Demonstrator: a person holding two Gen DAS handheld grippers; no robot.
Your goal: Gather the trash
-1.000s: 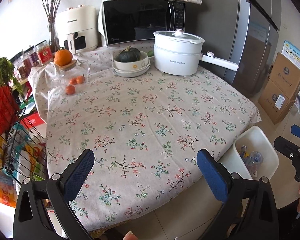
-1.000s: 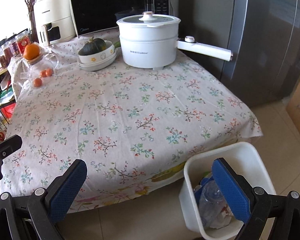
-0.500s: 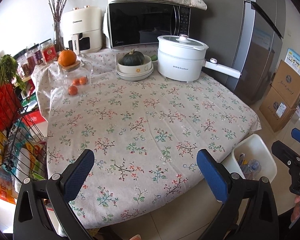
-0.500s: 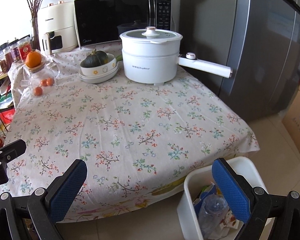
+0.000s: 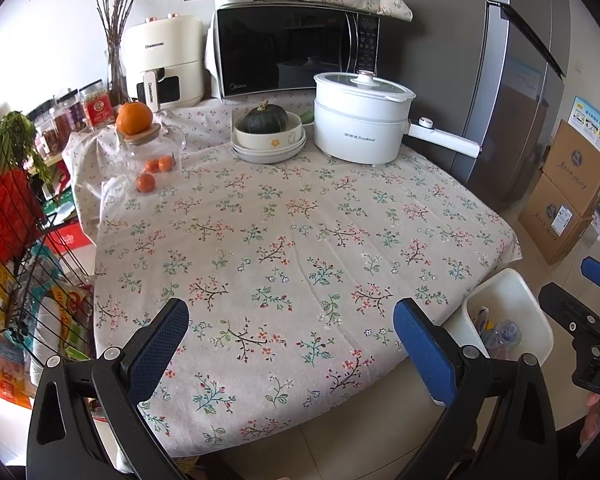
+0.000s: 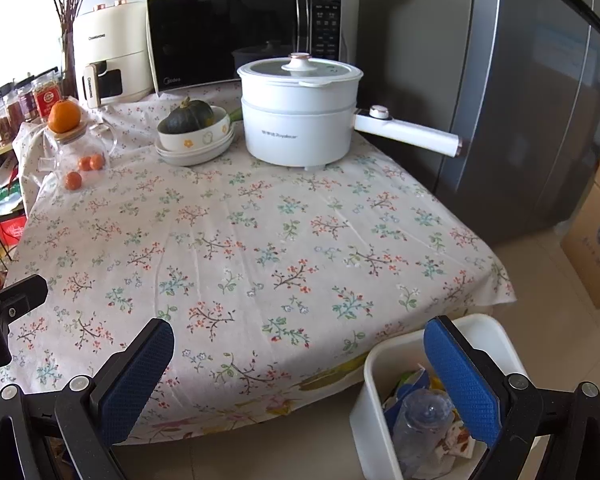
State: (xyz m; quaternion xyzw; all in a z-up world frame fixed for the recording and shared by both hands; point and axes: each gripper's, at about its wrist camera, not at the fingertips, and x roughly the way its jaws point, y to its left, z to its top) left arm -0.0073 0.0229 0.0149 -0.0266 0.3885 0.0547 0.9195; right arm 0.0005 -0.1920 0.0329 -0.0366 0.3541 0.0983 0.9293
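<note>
Trash looks collected already, as far as I can judge: white bin (image 6: 380, 400) on the floor at the table's near right corner holds a clear plastic bottle (image 6: 420, 420) plus crumpled wrappers & paper scraps, and the floral tablecloth (image 5: 300, 240) shows no loose litter across its open middle. What's on it seems to belong there, i.e. white electric pot (image 5: 360, 128) w/ its long handle, squash in stacked bowls (image 5: 268, 136), glass jar topped by an orange (image 5: 134, 118), all grouped at the far side in front of the microwave (image 5: 292, 56). So prob. nothing left on the table (floor behind the bin & the wire rack at left can't be checked properly from here).

Pose: left gripper (image 5: 292, 344) hovers over the near table edge, aimed across the cloth, blue pads spread wide w/ nothing between them. Right gripper (image 6: 300, 368) hangs just beside it, off the near right corner, its right pad above the bin's mouth, jaws likewise spread wide & empty. Both are level, neither touching cloth or bin. Each tool's black frame shows at the edge of the other's view.
</note>
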